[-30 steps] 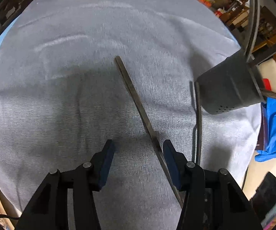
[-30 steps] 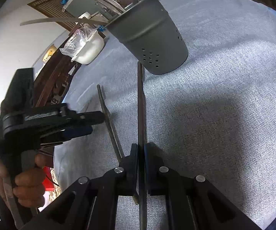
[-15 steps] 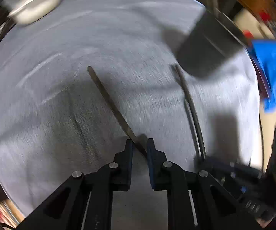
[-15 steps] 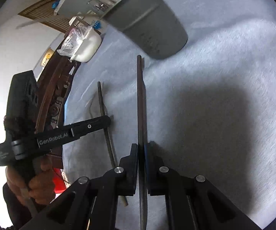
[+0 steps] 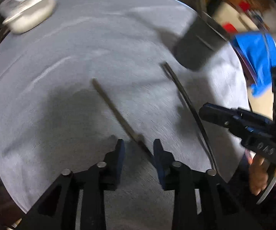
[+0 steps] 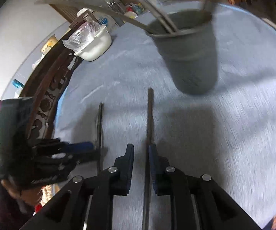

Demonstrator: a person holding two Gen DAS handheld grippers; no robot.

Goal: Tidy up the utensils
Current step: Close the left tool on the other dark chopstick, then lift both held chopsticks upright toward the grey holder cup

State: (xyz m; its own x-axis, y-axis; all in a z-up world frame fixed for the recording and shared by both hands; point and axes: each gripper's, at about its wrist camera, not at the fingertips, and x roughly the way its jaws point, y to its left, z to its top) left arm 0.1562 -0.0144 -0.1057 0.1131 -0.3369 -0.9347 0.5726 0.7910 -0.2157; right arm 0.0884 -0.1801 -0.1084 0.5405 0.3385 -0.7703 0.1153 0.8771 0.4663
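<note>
Two long, thin, dull-grey metal utensils lie flat on the grey tablecloth [image 5: 65, 99], roughly parallel and near each other. The left utensil [image 5: 117, 113] runs diagonally between the left gripper's [image 5: 139, 147] blue-padded fingers [image 5: 121, 149]; jaws are apart, its near end passing just beside the right-hand pad, contact not resolvable. The right utensil [image 6: 149, 118] runs straight up between the right gripper's [image 6: 140, 153] jaws, which stand slightly parted; it sits close against the right-hand pad with a visible gap on the other side, so no clamping is evident. Its far tip ends just short of the dark grey utensil holder [image 6: 191, 57], which stands upright on the cloth with several long utensils [image 6: 157, 17] leaning out of it. Both views are motion-blurred; utensil ends nearest the cameras are hidden behind gripper bodies, so utensil type cannot be told. A white bowl [image 6: 94, 46] with crumpled clear plastic [image 6: 82, 34] sits at the cloth's far edge. Blue fabric [image 5: 256, 55] lies off the table's right side
</note>
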